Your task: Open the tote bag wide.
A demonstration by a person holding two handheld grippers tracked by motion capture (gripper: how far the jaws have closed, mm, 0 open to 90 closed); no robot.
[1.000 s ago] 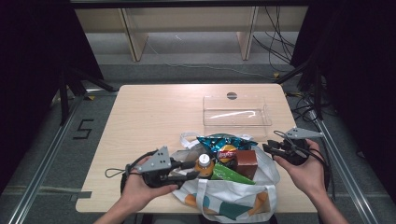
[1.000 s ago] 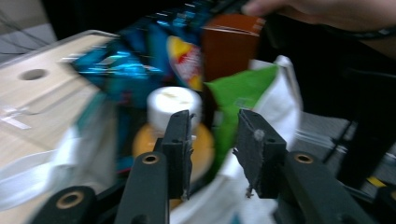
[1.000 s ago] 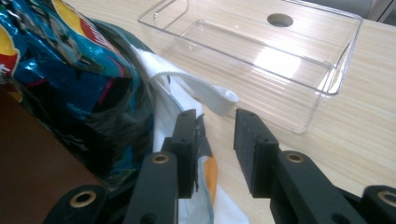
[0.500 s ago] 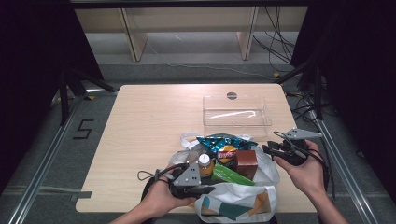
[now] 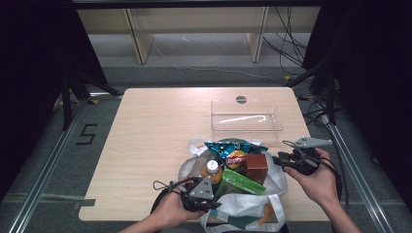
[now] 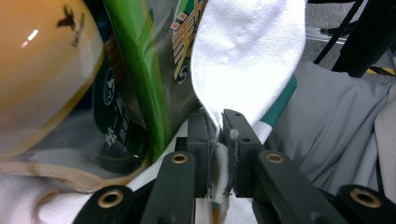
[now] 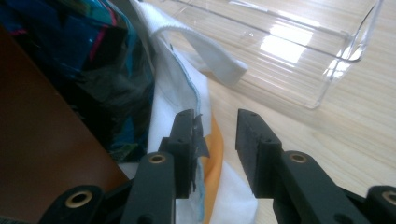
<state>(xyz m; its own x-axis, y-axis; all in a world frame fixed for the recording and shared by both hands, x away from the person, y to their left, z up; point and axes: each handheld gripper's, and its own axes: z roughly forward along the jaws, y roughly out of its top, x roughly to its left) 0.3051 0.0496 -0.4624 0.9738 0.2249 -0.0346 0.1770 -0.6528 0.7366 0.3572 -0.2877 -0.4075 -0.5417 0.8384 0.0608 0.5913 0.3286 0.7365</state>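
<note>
Pale wooden bench (image 5: 160, 131) is shown under dark surroundings, with a white cloth tote bag (image 5: 243, 213) of snacks at its near edge and a clear plastic box (image 5: 245, 116) behind. Since a second ago the left tool (image 6: 215, 135) has been brought down to the bag's near rim and its jaws have just been closing; white fabric is now pinched flat between them. The right tool (image 7: 217, 140) is held partly spread at the bag's right rim, one jaw touching the cloth, nothing clamped. The bag's mouth seems about to be pulled wide.

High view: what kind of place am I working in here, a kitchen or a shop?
Neither, most likely: it looks like a lab or recording rig. A bare wooden table stands between dark curtains, metal rails run along the floor, and loose cables trail by shelving behind.
</note>
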